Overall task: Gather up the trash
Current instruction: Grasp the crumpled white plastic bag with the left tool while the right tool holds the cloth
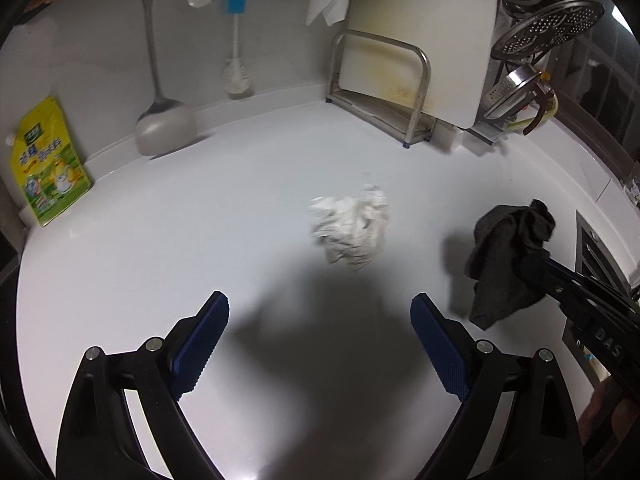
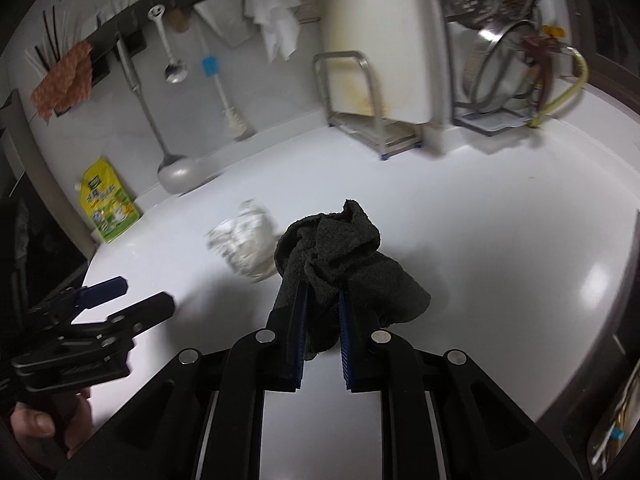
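Note:
A crumpled white paper wad lies in the middle of the white counter; the right wrist view has the wad left of centre. My left gripper stands open a short way in front of it, nothing between its blue pads. My right gripper is shut on a dark grey cloth, which bunches above the fingers and hangs clear of the counter. In the left wrist view the cloth hangs at the right, held by the right gripper. The left gripper shows at the left, a hand below it.
A yellow refill pouch leans at the back left wall. A ladle, a spoon and a brush hang on the wall. A metal rack holds a white cutting board. Strainers and pot lids stand at the back right. A sink edge lies far right.

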Tool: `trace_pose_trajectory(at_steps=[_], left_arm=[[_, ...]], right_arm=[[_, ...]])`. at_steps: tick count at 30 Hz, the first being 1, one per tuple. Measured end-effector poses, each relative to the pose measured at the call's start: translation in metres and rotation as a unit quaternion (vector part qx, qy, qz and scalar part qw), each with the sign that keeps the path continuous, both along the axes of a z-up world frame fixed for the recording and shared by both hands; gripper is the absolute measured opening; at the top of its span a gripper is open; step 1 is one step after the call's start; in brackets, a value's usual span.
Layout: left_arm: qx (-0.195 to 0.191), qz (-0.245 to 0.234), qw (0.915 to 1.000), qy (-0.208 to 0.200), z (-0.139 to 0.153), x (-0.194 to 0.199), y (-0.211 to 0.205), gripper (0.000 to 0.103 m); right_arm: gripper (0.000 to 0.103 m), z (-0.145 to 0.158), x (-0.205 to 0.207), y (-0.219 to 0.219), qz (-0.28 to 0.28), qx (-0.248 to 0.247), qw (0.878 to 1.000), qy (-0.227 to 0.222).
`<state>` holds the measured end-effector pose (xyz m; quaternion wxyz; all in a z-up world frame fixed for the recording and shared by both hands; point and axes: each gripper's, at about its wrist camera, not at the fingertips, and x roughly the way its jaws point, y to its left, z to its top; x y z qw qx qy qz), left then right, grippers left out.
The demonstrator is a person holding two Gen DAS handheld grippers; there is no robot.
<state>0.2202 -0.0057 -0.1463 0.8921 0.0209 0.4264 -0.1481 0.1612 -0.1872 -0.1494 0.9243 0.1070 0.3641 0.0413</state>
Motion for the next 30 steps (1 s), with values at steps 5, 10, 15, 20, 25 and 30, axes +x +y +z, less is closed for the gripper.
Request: trace_pose_trajectory(at_steps=[5, 10, 15, 20, 25, 30], left_arm=[[-0.019, 0.005, 0.9996, 0.019, -0.015, 0.023, -0.020, 0.090], [-0.024, 0.038, 0.9982, 0.040, -0.033, 0.045, -0.026, 0.090], [-0.026, 0.058, 0.9972, 0.040, -0.042, 0.061, -0.027, 0.090], [-0.017, 0.069, 0.9964, 0.046, -0.049, 0.073, -0.032, 0.090], [-0.003, 0.069, 0.9965, 0.047, -0.053, 0.086, -0.044, 0.090], [0.018, 0.060, 0.9970, 0.044, -0.056, 0.092, -0.052, 0.072]], right_arm=[[0.014, 0.000, -0.010, -0.022, -0.026, 0.001, 1.000, 0.001], [0.014, -0.003, -0.021, -0.037, -0.043, 0.006, 0.999, -0.002], [0.014, -0.007, -0.028, -0.042, -0.048, 0.012, 0.999, -0.003], [0.014, -0.008, -0.030, -0.040, -0.046, 0.012, 0.999, -0.003], [0.014, -0.008, -0.030, -0.039, -0.047, 0.015, 0.999, -0.004], [0.014, -0.006, -0.034, -0.038, -0.049, 0.016, 0.999, -0.008]])
